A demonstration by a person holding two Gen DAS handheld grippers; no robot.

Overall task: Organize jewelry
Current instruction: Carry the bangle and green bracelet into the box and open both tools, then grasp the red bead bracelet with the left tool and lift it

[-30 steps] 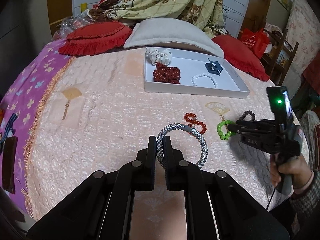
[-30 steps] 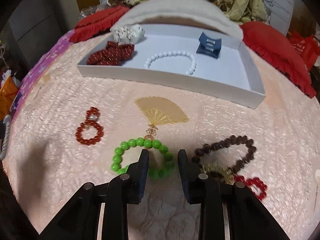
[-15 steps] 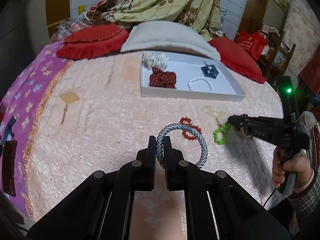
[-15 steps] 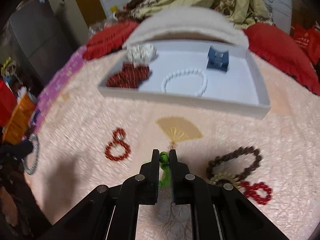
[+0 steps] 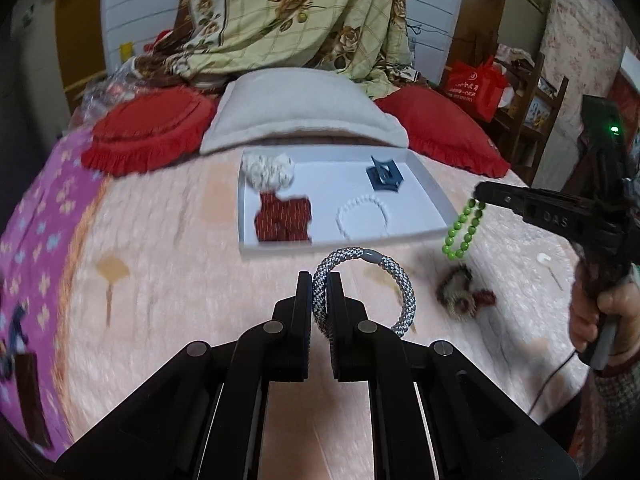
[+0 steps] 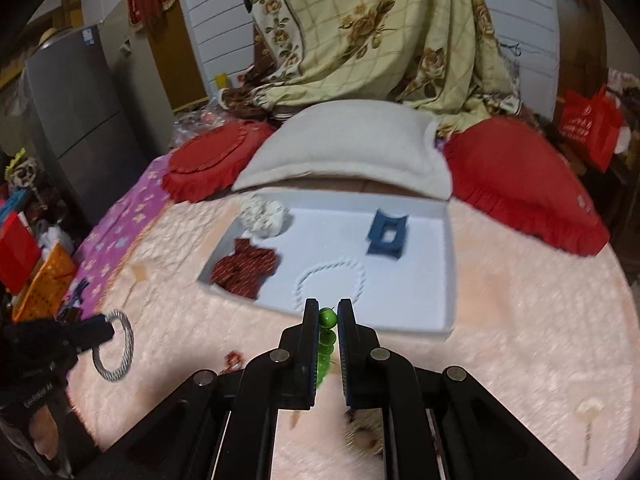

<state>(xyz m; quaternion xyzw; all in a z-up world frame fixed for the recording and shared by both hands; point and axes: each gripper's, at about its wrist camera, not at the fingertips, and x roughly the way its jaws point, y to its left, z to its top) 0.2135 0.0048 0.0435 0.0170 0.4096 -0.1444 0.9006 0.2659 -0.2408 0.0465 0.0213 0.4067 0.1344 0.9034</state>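
- The bed carries everything; its pink quilted cover fills the near part, and a purple cover lies along its left edge.
- At the far edge of the bed lies a white pillow, with a red cushion to the left of it and another one to the right.
- The white tray sits on the bed just in front of the pillow. Inside it: a white scrunchie in the far left corner, a dark red scrunchie at the near left, a white bead bracelet close to the near wall, and a blue hair clip toward the far right.
- The left tool is pressed together on the grey braided bracelet — the ring stands up from the fingers above the bed, in front of the near wall of the tray.
- The right tool pinches the green bead bracelet; the loop hangs down from the fingertips in the air, beside the near right corner of the tray.
- On the cover under the green loop lies a small heap of dark brown beads with some red beads touching it — blurred, so I cannot tell more about their form.
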